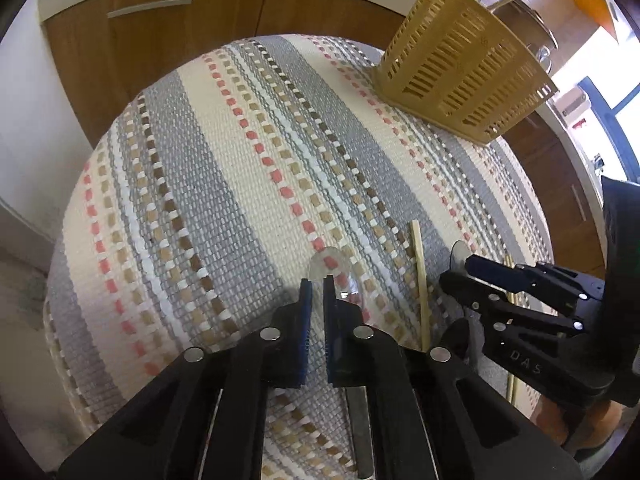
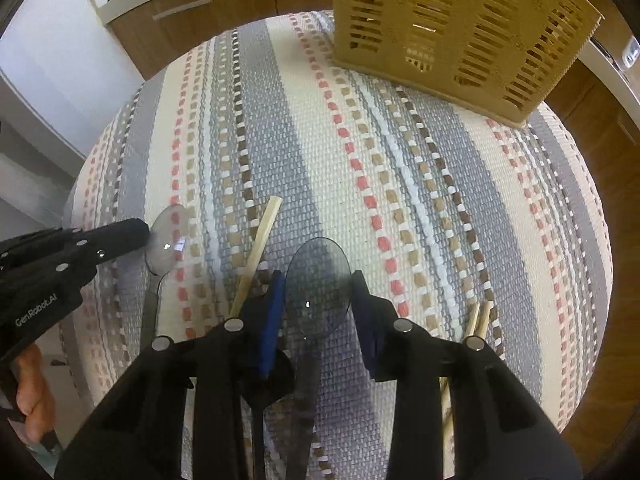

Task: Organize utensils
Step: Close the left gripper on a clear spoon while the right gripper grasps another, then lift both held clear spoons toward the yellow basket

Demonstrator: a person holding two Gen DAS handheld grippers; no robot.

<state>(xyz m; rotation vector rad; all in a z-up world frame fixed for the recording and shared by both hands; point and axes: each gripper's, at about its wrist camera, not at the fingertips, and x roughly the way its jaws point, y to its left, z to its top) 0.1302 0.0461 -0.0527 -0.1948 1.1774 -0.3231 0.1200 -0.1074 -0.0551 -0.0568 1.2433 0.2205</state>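
Setting: kitchen with wooden cabinets (image 2: 208, 8) and a pale worktop behind; the work surface is a desk under a striped woven cloth (image 2: 360, 160).
Holder: a tan slatted utensil basket (image 2: 460, 28) stands at the far edge of the cloth, well apart from the cutlery. Nothing can be made out through its slats, though the left wrist view shows a thin stick (image 1: 512, 0) poking up behind or out of its top; which, I cannot tell.
Clear spoon: a transparent plastic spoon (image 2: 166, 242) lies on the cloth near the front edge.
Left hand-held gripper (image 1: 317, 286): jaws nearly together, only a slim gap between the blue pads (image 1: 306, 300); the spoon's bowl lies just at the tip of one finger. Whether its edge is pinched cannot be told.
Grey spoon: a smoky translucent spoon (image 2: 318, 280) lies bowl forward, handle running back under the tool.
Right hand-held gripper (image 2: 318, 304): jaws partly apart, straddling the grey bowl; the pads flank it closely, and firm contact is not evident.
Chopsticks: one wooden chopstick (image 2: 260, 244) lies between the two spoons; a pair (image 2: 480, 320) lies beyond the right finger.
Progress: early by my reading. Every visible utensil sits on the cloth; both spoons are being approached, and all pieces remain to be carried to the basket.
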